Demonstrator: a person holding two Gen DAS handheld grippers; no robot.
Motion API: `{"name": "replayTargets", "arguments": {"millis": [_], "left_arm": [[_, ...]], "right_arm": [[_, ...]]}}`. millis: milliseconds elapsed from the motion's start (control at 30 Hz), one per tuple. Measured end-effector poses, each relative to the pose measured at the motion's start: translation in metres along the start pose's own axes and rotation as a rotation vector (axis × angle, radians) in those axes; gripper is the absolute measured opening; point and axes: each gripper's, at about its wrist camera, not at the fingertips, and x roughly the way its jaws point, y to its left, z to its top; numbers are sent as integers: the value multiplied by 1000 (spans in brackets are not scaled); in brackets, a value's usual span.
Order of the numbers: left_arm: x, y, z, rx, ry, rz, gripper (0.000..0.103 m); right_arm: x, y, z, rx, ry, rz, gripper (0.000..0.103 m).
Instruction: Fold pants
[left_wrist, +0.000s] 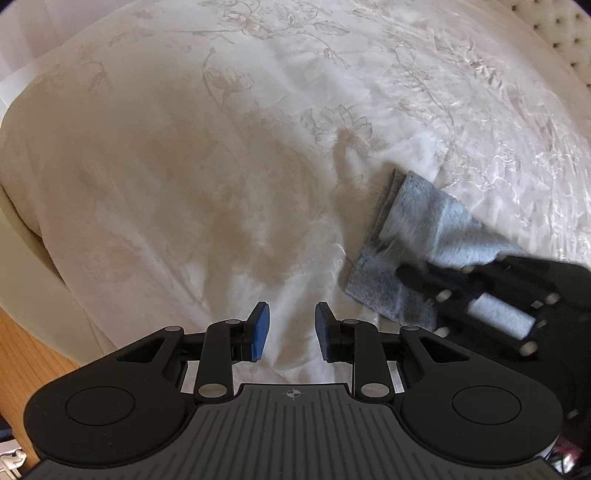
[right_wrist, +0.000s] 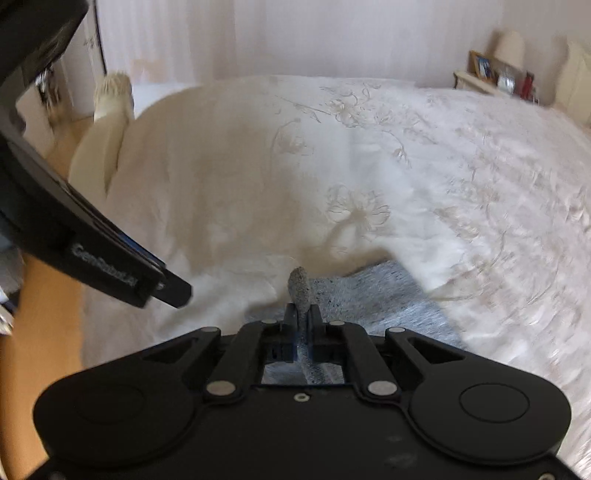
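The grey pants (left_wrist: 417, 218) lie as a small folded bundle on the white bedspread, at the right in the left wrist view. My right gripper (left_wrist: 413, 275) comes in from the right and pinches their near edge. In the right wrist view my right gripper (right_wrist: 302, 314) is shut on a raised fold of the grey pants (right_wrist: 388, 299), and a nub of cloth sticks up past the pads. My left gripper (left_wrist: 291, 326) hangs over bare bedspread to the left of the pants, with its blue pads apart and nothing between them. The left gripper (right_wrist: 162, 284) also shows as a dark bar at the left.
The bed has a white bedspread (left_wrist: 221, 147) with floral embroidery. A wooden floor (left_wrist: 29, 350) lies off its near left corner. A tufted headboard (left_wrist: 569, 33) stands at the far right. A bedside shelf (right_wrist: 495, 77) with picture frames stands by the wall.
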Motion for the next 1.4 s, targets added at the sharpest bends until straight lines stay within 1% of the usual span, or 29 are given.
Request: {"name": "replayTargets", "arguments": {"millis": [133, 200, 233, 267, 300, 333, 433, 500, 567, 667, 733, 800, 833, 900, 933, 1000, 1100, 1167, 1233, 1333, 1400], "left_arm": [[-3, -7, 10, 21, -20, 8, 26], [-7, -13, 16, 39, -35, 0, 26], [-8, -17, 19, 51, -42, -8, 26], [-10, -21, 23, 67, -49, -14, 26], [-11, -26, 26, 83, -57, -21, 26], [-13, -31, 29, 98, -69, -31, 26], [-12, -46, 37, 112, -86, -68, 26], [-6, -57, 40, 118, -80, -97, 26], [2, -68, 40, 137, -70, -109, 26], [14, -78, 33, 161, -43, -120, 26], [30, -81, 24, 187, 9, -114, 27], [51, -82, 13, 216, 83, -58, 26], [59, -80, 8, 218, 108, -48, 27], [63, -77, 4, 207, 113, -50, 27], [63, -78, 5, 206, 114, -49, 27], [58, -80, 10, 206, 110, -44, 27], [40, -84, 18, 190, 60, -55, 27], [28, -94, 23, 204, 26, -74, 27], [24, -107, 25, 229, 8, -100, 27], [30, -134, 28, 272, 3, -129, 27], [39, -155, 27, 289, 7, -134, 27]], "right_arm": [[21, 8, -12, -26, 53, 32, 7], [25, 12, -16, -55, 50, 12, 8], [26, 13, -17, -63, 49, -1, 11], [25, 13, -17, -65, 44, -15, 18], [19, 11, -17, -55, 26, -19, 20], [10, 6, -16, -37, -1, -17, 26], [-18, -15, -17, 0, -63, -29, 28], [-29, -32, -18, 10, -74, -60, 28], [-30, -56, -15, 29, -64, -76, 28], [-18, -90, -7, 42, -29, -89, 28], [-8, -105, -1, 37, 13, -54, 29], [4, -109, 4, 5, 35, -42, 29], [11, -110, 7, -15, 55, -31, 29], [27, -104, 10, -46, 99, -26, 28], [37, -103, 10, -59, 126, -37, 28], [41, -100, 9, -53, 127, -58, 28], [26, -106, 10, 38, 52, -88, 28], [-1, -115, 6, 115, -9, -106, 28], [-30, -127, -6, 178, -45, -133, 31], [-74, -149, -38, 271, -53, -191, 32], [-100, -164, -64, 306, -37, -257, 32]]}}
